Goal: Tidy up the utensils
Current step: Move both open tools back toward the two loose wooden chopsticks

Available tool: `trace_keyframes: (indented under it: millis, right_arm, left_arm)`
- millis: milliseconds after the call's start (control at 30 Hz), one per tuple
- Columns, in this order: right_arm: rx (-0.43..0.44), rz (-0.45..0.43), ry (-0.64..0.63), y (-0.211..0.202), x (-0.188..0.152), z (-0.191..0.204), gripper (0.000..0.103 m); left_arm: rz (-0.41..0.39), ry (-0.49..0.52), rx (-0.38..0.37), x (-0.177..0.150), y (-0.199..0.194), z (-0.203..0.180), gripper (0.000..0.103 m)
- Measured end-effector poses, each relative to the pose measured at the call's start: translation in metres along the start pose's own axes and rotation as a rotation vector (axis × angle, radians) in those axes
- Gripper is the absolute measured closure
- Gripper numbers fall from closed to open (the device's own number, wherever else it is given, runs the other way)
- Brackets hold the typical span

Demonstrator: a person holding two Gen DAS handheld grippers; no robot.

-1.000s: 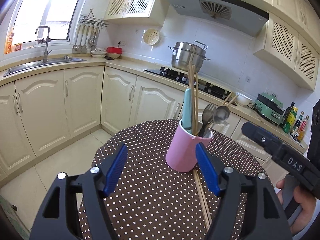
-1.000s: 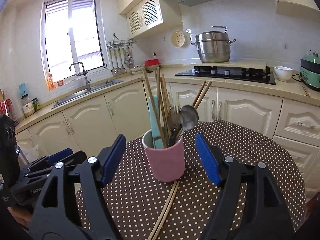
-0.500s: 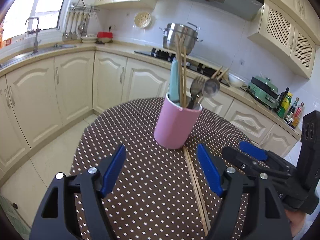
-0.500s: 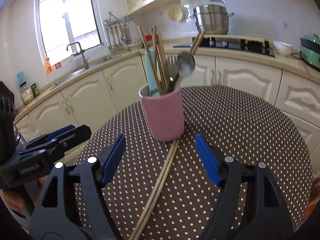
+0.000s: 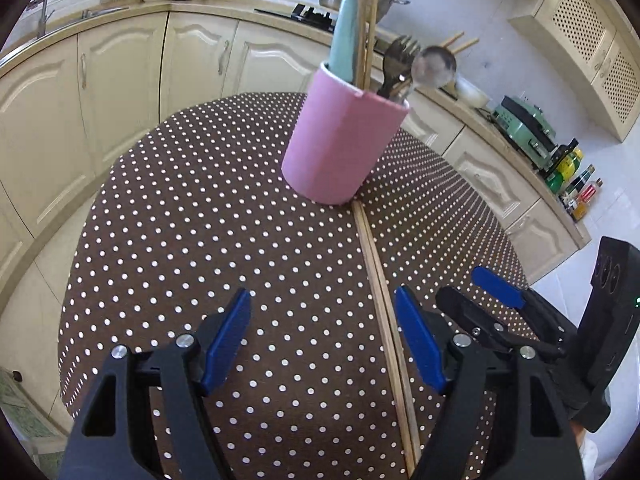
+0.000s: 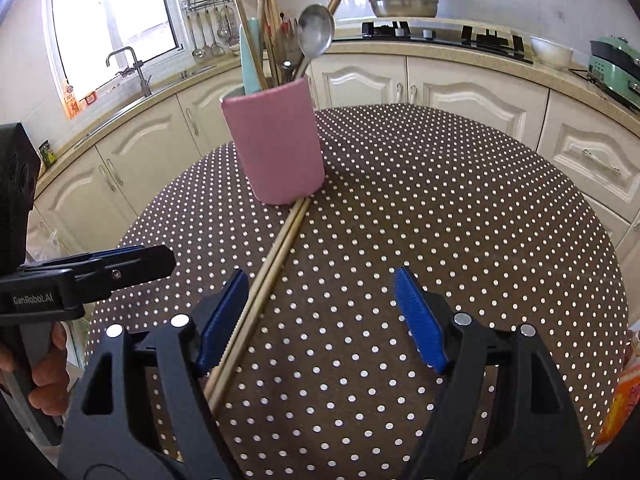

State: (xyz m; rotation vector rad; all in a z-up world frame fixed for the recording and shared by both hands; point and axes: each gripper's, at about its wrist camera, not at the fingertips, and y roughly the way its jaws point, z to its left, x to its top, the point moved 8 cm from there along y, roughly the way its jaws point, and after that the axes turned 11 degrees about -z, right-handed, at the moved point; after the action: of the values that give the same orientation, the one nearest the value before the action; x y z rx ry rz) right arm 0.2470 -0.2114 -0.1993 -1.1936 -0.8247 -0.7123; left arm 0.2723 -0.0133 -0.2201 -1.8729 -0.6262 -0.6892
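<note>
From my left wrist camera, the pair of chopsticks [image 5: 378, 280] lies flat on the dotted tablecloth [image 5: 200, 220], its long axis running from the pink holder [image 5: 344, 144] straight back toward me. My left gripper [image 5: 322, 344] tilts downward, jaws wide, empty.

From my right wrist camera, the chopsticks [image 6: 276, 252] slant away from the holder's [image 6: 276, 144] base toward the lower left. My right gripper [image 6: 320, 316] angles down, jaws opening, nothing gripped.
</note>
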Motion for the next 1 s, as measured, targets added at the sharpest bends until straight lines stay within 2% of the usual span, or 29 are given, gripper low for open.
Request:
trace_keyframes:
  millis: [100,267,300,500,700,1000]
  right_arm:
    - [0.001,0.015,0.025,0.004,-0.003,-0.006,0.028]
    - [-0.034,-0.009,0.044,0.001,0.001,-0.020,0.027]
    - [-0.045,-0.015,0.050,0.000,0.001,-0.024,0.026]
    - [-0.063,-0.042,0.108,-0.006,0.001,-0.039,0.026]
    - [-0.067,-0.034,0.111,-0.006,0.003,-0.039,0.026]
    - [-0.077,-0.040,0.139,-0.007,0.003,-0.047,0.026]
  left_arm:
    - [0.033,0.040,-0.020,-0.007,0.010,-0.016,0.031]
    - [0.057,0.192,0.023,-0.016,0.026,-0.040,0.031]
    - [0.067,0.207,0.028,-0.018,0.029,-0.043,0.034]
    - [0.114,0.206,0.043,-0.025,0.043,-0.044,0.047]
    - [0.118,0.243,0.080,-0.027,0.048,-0.048,0.047]
    - [0.156,0.230,0.139,-0.016,0.068,-0.061,0.046]
